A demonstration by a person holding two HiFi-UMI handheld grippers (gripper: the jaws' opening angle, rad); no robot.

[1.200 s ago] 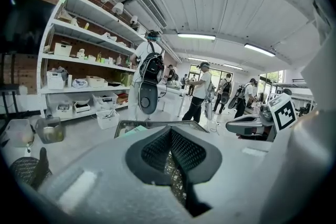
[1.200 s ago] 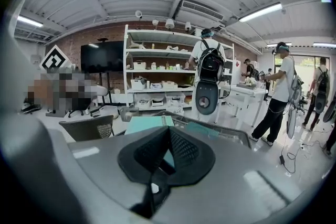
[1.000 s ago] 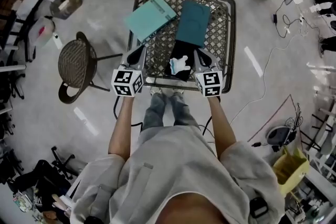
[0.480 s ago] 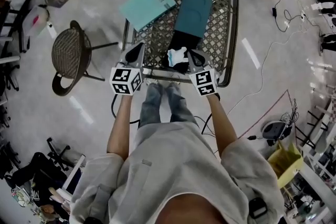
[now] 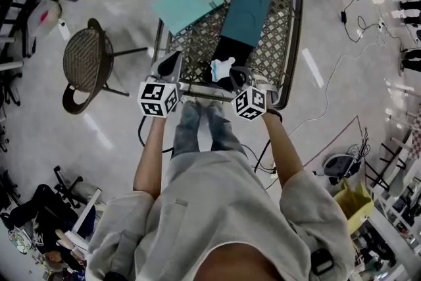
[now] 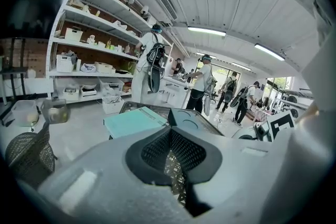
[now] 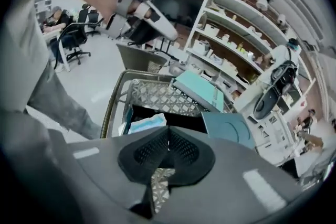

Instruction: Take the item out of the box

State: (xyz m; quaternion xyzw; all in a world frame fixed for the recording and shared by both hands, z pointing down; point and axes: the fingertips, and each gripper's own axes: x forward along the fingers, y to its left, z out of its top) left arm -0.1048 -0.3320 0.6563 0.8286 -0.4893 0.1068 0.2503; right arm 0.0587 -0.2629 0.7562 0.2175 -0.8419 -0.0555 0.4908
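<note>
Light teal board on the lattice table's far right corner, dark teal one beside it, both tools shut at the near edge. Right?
No: the head view shows the light teal board on the far left corner of the lattice table, with the dark teal one to its right. The rest holds.

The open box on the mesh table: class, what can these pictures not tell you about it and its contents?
- Item: too small in head view to identify; right gripper covers part in its own view.
- Box inside: black shadow in head view; left gripper hides it in its view.
</note>
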